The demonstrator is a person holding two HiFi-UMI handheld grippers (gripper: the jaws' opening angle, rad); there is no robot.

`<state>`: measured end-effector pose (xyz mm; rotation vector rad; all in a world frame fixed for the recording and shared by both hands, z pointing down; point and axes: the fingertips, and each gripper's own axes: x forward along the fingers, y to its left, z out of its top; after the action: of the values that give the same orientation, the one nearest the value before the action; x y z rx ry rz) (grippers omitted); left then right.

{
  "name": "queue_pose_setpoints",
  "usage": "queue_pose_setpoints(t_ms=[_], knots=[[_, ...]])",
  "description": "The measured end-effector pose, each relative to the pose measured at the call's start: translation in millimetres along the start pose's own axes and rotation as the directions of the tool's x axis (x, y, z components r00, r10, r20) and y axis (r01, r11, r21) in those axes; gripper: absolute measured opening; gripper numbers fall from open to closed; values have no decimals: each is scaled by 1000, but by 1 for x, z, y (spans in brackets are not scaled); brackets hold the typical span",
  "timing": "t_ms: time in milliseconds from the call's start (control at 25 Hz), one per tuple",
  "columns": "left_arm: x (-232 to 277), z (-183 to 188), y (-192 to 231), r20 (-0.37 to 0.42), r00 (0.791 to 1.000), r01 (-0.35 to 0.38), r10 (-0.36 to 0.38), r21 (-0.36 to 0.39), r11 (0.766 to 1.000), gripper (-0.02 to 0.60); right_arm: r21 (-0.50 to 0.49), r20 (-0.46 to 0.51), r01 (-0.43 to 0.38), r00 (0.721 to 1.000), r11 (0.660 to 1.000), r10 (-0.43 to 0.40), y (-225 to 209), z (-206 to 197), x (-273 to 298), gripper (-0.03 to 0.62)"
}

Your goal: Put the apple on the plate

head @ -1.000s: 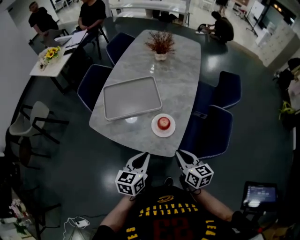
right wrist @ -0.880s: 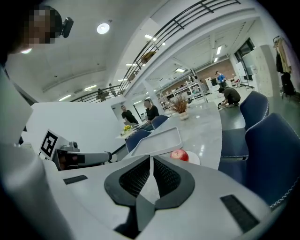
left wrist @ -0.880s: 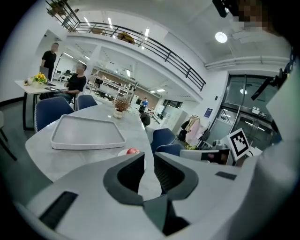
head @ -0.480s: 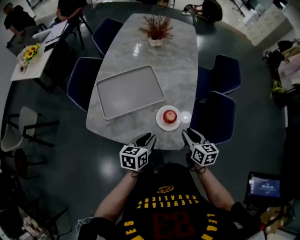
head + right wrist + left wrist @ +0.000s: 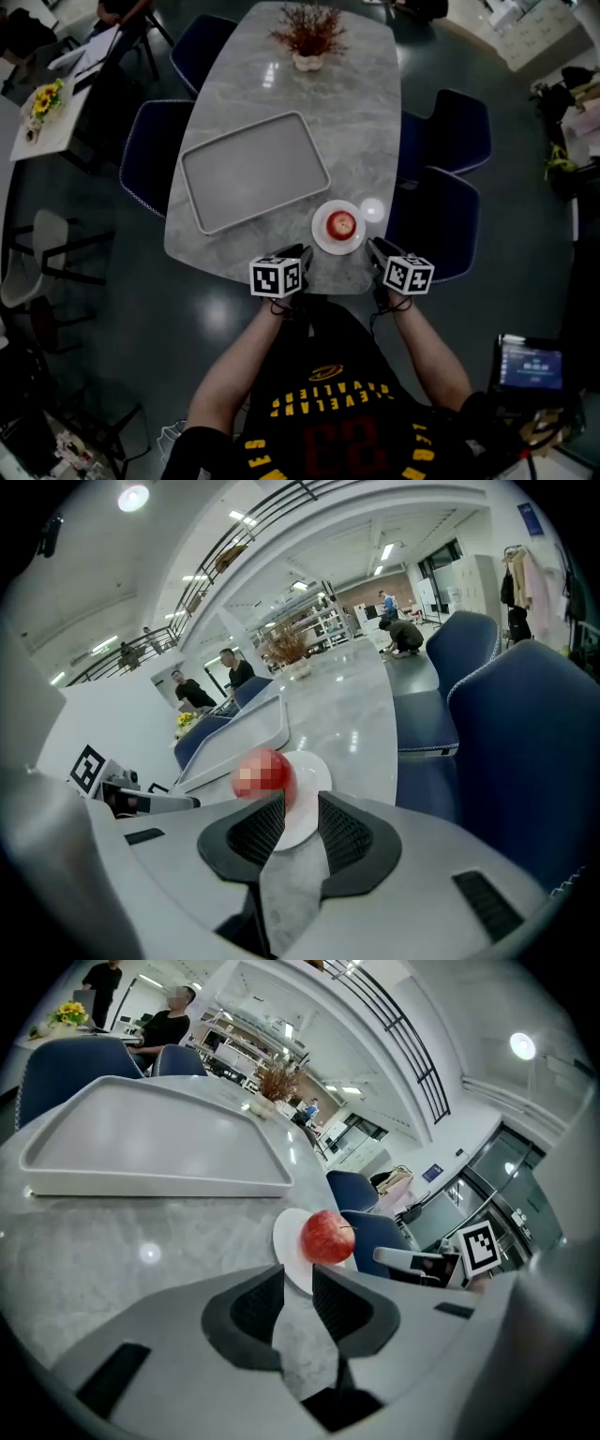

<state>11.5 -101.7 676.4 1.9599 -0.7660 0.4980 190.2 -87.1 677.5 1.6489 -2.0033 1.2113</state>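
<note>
A red apple (image 5: 341, 224) rests on a small white plate (image 5: 323, 241) near the front edge of the grey marble table (image 5: 281, 84). My left gripper (image 5: 302, 251) hovers at that edge, just left of the plate, and my right gripper (image 5: 375, 246) just right of it. In the left gripper view the apple (image 5: 327, 1237) and plate (image 5: 284, 1241) lie just beyond the jaws of my left gripper (image 5: 298, 1283), which stand slightly apart with nothing between them. In the right gripper view the apple (image 5: 263, 773) sits just ahead of my right gripper (image 5: 301, 808), also slightly open and holding nothing.
A large grey tray (image 5: 253, 172) lies left of the plate. A pot of dried flowers (image 5: 307, 37) stands at the table's far end. Dark blue chairs (image 5: 441, 216) flank both sides. People sit at a side table with yellow flowers (image 5: 42, 101).
Both grippers have moved forward and down from over the floor to the table's front edge, one on each side of the plate. Apple and plate have not moved.
</note>
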Motion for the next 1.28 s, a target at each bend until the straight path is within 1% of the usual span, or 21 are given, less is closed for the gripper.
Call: queue_pose_setpoints(t_ms=[120, 240, 360, 520, 720, 880, 920, 960, 1000, 1280], knots=[[22, 0, 7, -33, 999, -27, 26, -16, 1000, 83, 23, -38, -11, 999, 1000, 12, -10, -1, 18, 112], [39, 1, 15, -55, 997, -51, 47, -62, 997, 83, 59, -73, -28, 997, 998, 33, -17, -2, 33, 113], [50, 2, 18, -64, 997, -53, 46, -111, 992, 83, 107, -97, -45, 994, 993, 56, -21, -2, 46, 112], [73, 15, 20, -66, 997, -48, 37, -180, 982, 83, 149, -130, -69, 988, 987, 88, -32, 11, 69, 112], [79, 3, 21, -81, 996, -66, 48, -229, 971, 81, 119, -179, -81, 978, 990, 102, -28, -1, 68, 112], [77, 2, 21, -77, 996, -73, 55, -250, 966, 81, 114, -204, -82, 974, 990, 104, -26, -7, 69, 110], [76, 1, 22, -76, 996, -74, 57, -255, 964, 81, 115, -206, -79, 973, 990, 102, -27, -9, 68, 97], [76, 0, 22, -75, 995, -77, 59, -262, 962, 70, 120, -207, -78, 973, 990, 102, -28, -10, 67, 67], [75, -1, 23, -74, 995, -80, 62, -270, 960, 57, 127, -207, -81, 973, 989, 106, -28, -12, 66, 67], [70, -5, 29, -59, 994, -106, 92, -317, 942, 52, 145, -225, -108, 964, 983, 139, -23, -14, 68, 58]])
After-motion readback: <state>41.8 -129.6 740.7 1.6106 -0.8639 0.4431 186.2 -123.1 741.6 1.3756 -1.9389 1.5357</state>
